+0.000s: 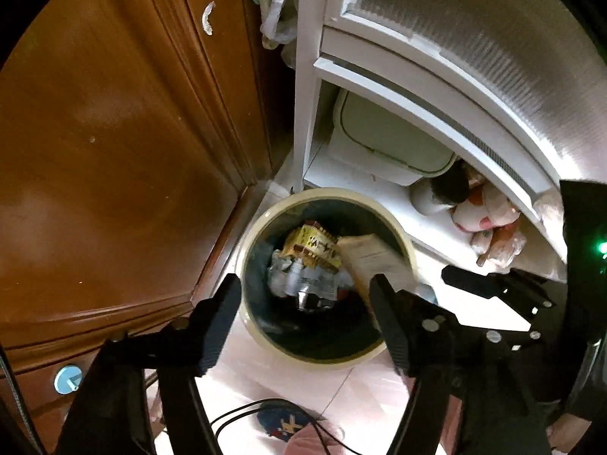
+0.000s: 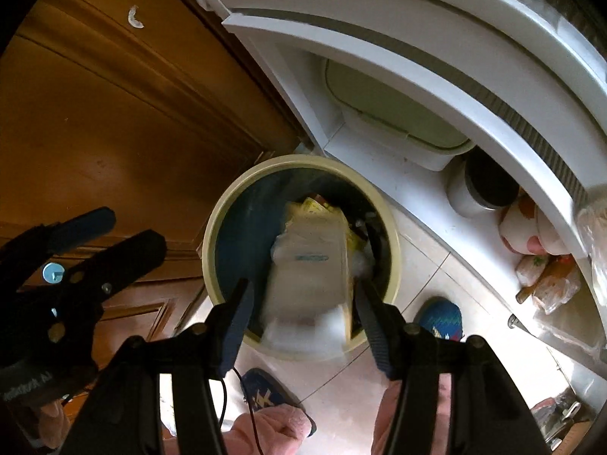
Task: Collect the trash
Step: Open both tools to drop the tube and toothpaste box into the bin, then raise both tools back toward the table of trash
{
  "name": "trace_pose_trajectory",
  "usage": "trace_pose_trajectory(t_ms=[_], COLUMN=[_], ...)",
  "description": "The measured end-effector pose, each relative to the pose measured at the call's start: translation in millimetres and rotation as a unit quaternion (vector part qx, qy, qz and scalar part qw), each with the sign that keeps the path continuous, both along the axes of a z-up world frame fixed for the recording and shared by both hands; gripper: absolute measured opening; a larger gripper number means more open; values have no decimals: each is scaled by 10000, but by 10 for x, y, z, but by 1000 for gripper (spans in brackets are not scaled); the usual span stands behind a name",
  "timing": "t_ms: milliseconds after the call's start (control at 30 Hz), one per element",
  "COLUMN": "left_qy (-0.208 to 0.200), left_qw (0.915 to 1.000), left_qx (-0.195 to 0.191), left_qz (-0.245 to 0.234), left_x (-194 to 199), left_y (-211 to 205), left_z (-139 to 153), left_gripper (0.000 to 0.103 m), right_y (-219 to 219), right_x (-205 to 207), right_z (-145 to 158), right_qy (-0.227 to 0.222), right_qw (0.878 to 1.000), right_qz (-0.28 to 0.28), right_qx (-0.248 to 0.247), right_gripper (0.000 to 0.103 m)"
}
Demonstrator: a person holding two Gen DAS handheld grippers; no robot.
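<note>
Both wrist views look down into a round cream-rimmed bin standing on pale floor tiles, in the corner between a brown wooden cabinet and a white shelf unit.

Left hand-held gripper: jaws spread wide, nothing between them, poised over the near rim of the bin. From the right wrist view I see it at the left edge, also parted.

Right hand-held gripper: jaws apart, over the bin mouth. A pale carton sits between the fingers, motion-blurred; I cannot tell whether either finger touches it. In the left view the same carton leans at the right side of the bin opening.

In the bin, under the carton: a yellow printed box and crumpled silvery wrappers. Liner looks dark.

On the shelf unit's low shelf: a lidded pale green container, a white jar with dark top, bagged items further right.

Blue slippers on the tiles near the bin; a black cable trails across the floor below the left gripper.
</note>
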State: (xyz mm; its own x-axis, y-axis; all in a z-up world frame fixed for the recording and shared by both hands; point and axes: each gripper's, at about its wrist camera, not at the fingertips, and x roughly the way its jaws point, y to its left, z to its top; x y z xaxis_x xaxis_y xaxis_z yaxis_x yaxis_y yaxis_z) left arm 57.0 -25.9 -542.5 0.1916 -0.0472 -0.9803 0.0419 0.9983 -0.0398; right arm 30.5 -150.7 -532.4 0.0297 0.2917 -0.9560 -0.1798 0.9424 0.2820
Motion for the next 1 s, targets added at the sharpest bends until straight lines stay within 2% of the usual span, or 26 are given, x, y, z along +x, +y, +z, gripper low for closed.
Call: trace_pose_trajectory(t_ms=[233,300,433,667,1000], left_qy=[20,-6,-64,-309,-961], left_qw=[10000,10000,9999,9994,9949], left_qx=[35,45,80,97,-90], left_qz=[58,62,3,-148,-301], left_x=[-77,-108,-168,-331,-572], left_y=[65,71,44,3,102], left_z=[163,291,594,1481,2960], left_gripper=[75,75,75,77,77], right_y=[10,-55,-82,-82,-11], right_x=[-73,-88,-143,-247,-393], right_z=[219,236,500,1240,2665], right_qy=[-13,-1,0,-151,-696], right_qw=[9999,9999,9997,9997,9973], right_qz=[-94,-157,-246,-190,-133], right_qx=[-60,-46,-74,-94,-203], right_gripper=[62,62,62,62,62])
